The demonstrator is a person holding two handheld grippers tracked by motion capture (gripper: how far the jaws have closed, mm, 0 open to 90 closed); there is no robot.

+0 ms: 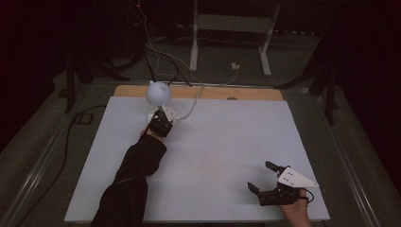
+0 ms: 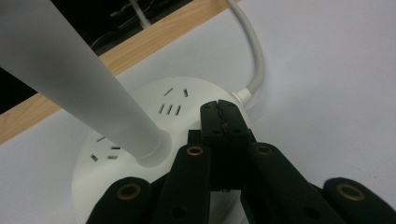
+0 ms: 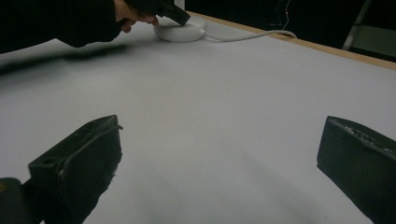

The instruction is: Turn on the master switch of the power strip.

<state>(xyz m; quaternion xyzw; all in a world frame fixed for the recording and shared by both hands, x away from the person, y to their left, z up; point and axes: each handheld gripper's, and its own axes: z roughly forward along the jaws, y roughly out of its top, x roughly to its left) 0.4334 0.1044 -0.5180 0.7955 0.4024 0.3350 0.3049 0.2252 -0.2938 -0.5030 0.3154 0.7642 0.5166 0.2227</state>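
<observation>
The white board (image 1: 227,156) carries the round socket base (image 2: 140,126) of the white lamp (image 1: 158,92) at its 11 o'clock corner, with the cord (image 2: 254,56) leaving the base toward 1 o'clock. Risk: the left gripper (image 2: 223,116), jaws together with nothing between them and tips pressing down on the base top beside the lamp stem (image 2: 88,88), may slip off the smooth plastic or push the base along the board. The left forearm reaches far forward, while the right gripper (image 1: 265,177) rests at 5 o'clock, jaws wide apart and empty.

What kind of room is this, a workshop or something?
Probably a dark lab or recording room, not a home: a bare white board on a table, a round white power strip with its cable, loose wires on the floor behind.
</observation>
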